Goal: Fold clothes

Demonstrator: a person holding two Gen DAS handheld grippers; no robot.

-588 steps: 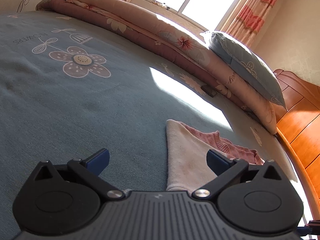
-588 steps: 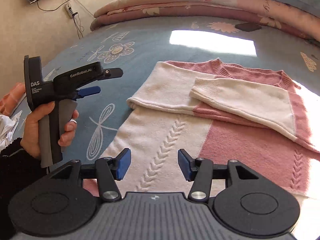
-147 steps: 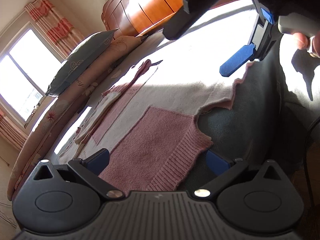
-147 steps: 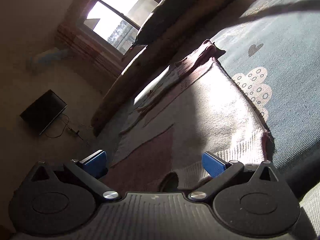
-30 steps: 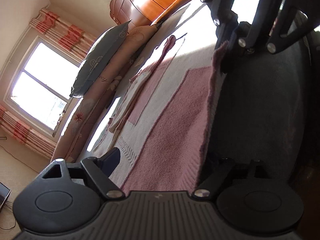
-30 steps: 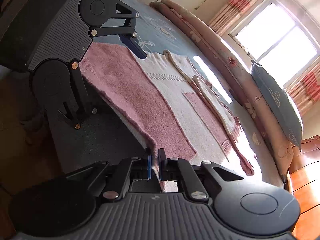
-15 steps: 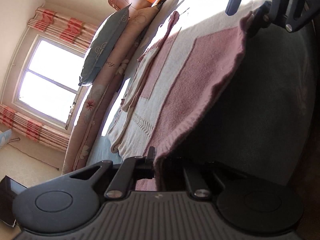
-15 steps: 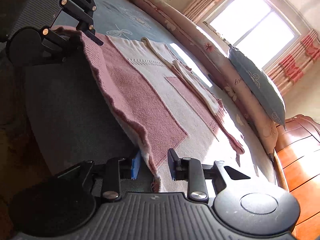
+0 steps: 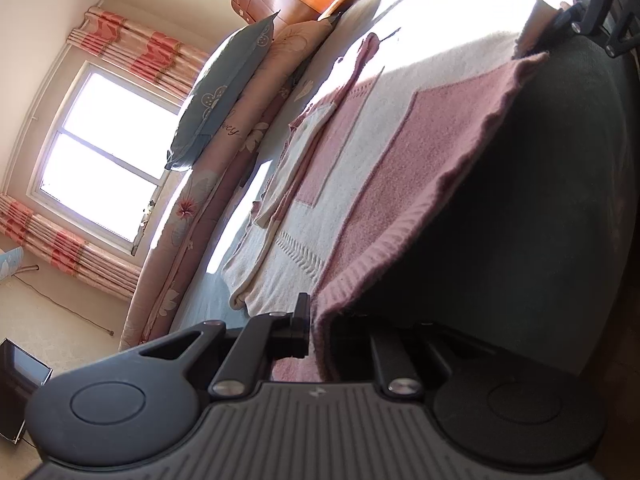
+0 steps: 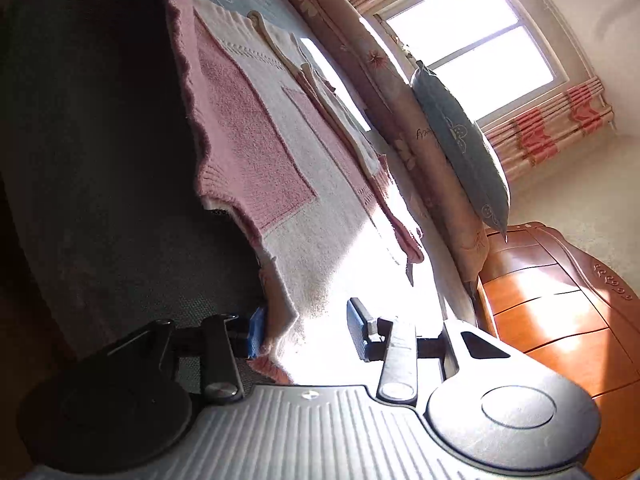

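Now the left claw (image 9: pixel 320 332) pinches the hem corner of the pink-and-cream sweater (image 9: pixel 360 168) spread on the bed (image 10: pixel 100 160). At five o'clock of it, the right claw (image 10: pixel 304 334) is opening, its hem corner between the jaws but loose; judged next: re-grip there, then carry the hem toward the collar.

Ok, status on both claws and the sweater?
Left claw shut on sweater hem. Right claw opening, hem between pads, not pinched. Nothing in the way.
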